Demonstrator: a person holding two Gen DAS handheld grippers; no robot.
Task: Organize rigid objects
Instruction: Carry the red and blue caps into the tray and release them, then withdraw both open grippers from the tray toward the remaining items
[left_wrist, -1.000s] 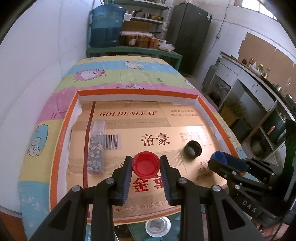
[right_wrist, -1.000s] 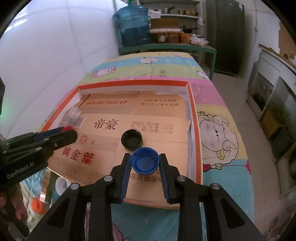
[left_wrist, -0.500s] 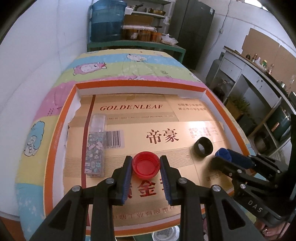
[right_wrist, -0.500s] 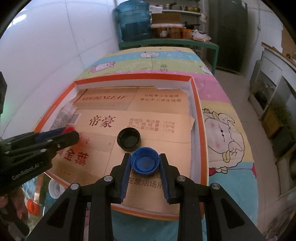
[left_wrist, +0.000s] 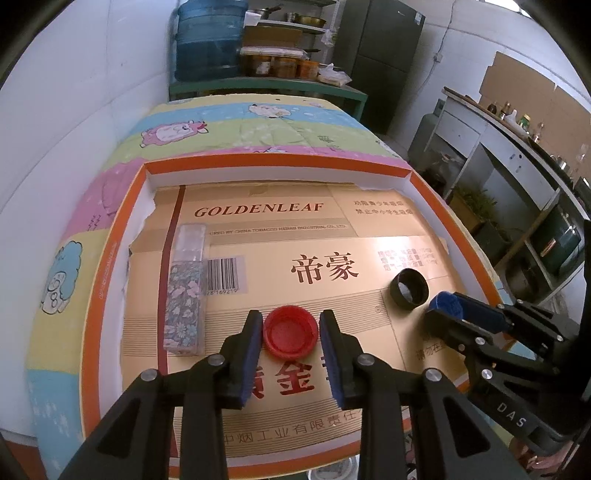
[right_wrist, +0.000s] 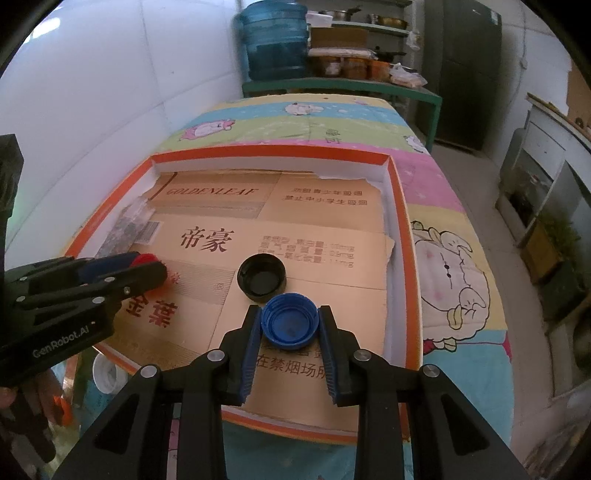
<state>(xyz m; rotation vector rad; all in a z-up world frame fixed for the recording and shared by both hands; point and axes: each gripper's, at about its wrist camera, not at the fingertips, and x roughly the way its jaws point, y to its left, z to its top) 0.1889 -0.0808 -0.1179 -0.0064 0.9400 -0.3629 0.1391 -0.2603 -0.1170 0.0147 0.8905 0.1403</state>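
A red bottle cap (left_wrist: 290, 334) lies open side up on the cardboard liner, between the fingers of my left gripper (left_wrist: 290, 318). The jaws are opening, and a thin gap shows on each side of the cap. My right gripper (right_wrist: 289, 311) is shut on a blue cap (right_wrist: 290, 322), open side up, held low over the cardboard near the tray's front. A black cap (right_wrist: 261, 277) rests just beyond the blue one. In the left wrist view the black cap (left_wrist: 409, 288) sits to the right, with the blue cap (left_wrist: 445, 301) beside it.
An orange-rimmed tray (left_wrist: 110, 258) holds the cardboard. A clear box with a floral pattern (left_wrist: 184, 295) lies along its left side. A white lid (right_wrist: 107, 369) and an orange item (right_wrist: 61, 404) lie below the tray's front edge. A cartoon-print cloth (right_wrist: 443, 280) covers the table.
The left jaws have parted slightly from the red cap, which they held before. Both grippers now sit a little farther in over the tray. The right grip on the blue cap is unchanged.
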